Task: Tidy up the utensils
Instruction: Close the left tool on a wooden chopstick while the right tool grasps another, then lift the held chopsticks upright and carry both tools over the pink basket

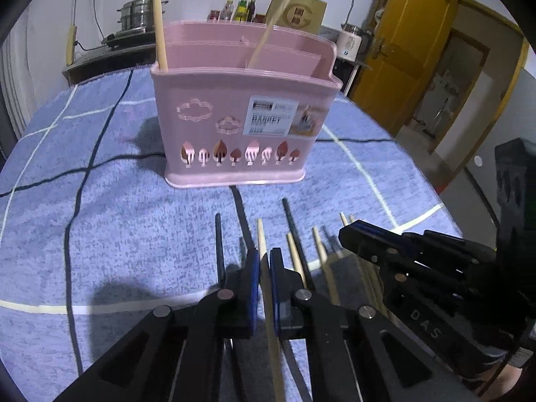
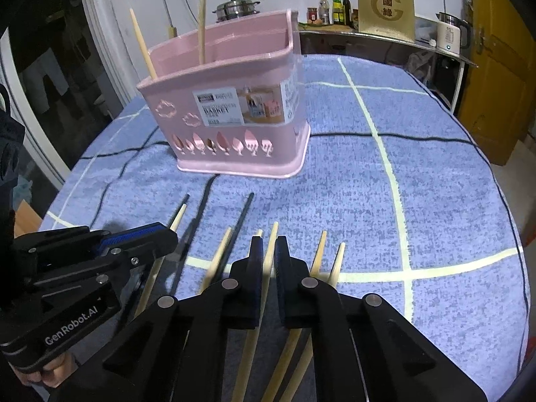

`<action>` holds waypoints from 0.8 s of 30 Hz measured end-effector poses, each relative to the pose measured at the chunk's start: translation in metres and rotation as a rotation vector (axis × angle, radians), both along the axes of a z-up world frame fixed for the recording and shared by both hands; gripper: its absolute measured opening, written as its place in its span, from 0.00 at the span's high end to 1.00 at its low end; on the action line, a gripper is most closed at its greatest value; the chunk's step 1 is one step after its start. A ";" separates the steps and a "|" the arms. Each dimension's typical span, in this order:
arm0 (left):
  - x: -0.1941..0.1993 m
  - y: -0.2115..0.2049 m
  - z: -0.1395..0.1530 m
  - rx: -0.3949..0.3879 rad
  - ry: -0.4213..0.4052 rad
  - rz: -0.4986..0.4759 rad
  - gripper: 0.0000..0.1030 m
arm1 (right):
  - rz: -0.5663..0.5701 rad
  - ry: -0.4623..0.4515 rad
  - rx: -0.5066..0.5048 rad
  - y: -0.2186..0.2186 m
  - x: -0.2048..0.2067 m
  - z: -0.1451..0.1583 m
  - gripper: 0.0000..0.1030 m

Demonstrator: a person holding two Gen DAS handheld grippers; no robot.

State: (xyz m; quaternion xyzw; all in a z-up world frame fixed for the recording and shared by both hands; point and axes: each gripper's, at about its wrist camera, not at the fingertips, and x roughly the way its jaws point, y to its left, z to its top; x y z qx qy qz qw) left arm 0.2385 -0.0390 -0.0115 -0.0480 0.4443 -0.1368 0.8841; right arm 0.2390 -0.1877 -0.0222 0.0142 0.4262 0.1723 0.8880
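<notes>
Left gripper [image 1: 264, 261] and right gripper [image 2: 268, 251] are each pinching one pale chopstick, lower centre, presumably bound for the pink basket [image 1: 234, 124] at upper centre.

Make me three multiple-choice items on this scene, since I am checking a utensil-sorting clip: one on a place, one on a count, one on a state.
1. Where does the pink basket stand?
A. on the blue checked cloth
B. on the steel counter
C. on the floor

2. How many pale chopsticks stand in the basket?
A. none
B. two
C. five

3. What is the left hand-held gripper doing?
A. wide open over bare cloth
B. shut on a pale chopstick
C. holding the basket

Answers: 1 A, its base rests on the cloth. 2 B, two sticks rise above its rim. 3 B, the pale chopstick sits clamped between its pads.
</notes>
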 end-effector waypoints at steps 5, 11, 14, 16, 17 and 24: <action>-0.011 0.004 0.027 -0.023 -0.049 -0.010 0.94 | 0.009 -0.047 0.030 -0.004 -0.008 0.025 0.94; -0.026 0.008 0.066 -0.045 -0.121 -0.026 0.94 | 0.020 -0.125 0.056 -0.007 -0.020 0.060 0.94; -0.034 0.011 0.086 -0.050 -0.163 -0.030 0.94 | 0.022 -0.163 0.067 -0.009 -0.027 0.076 0.95; -0.038 0.013 0.096 -0.056 -0.180 -0.033 0.94 | 0.024 -0.186 0.071 -0.010 -0.031 0.084 0.95; -0.040 0.014 0.101 -0.056 -0.191 -0.032 0.94 | 0.024 -0.196 0.072 -0.010 -0.033 0.088 0.95; -0.051 0.019 0.119 -0.062 -0.226 -0.030 0.94 | 0.031 -0.252 0.081 -0.013 -0.047 0.108 0.95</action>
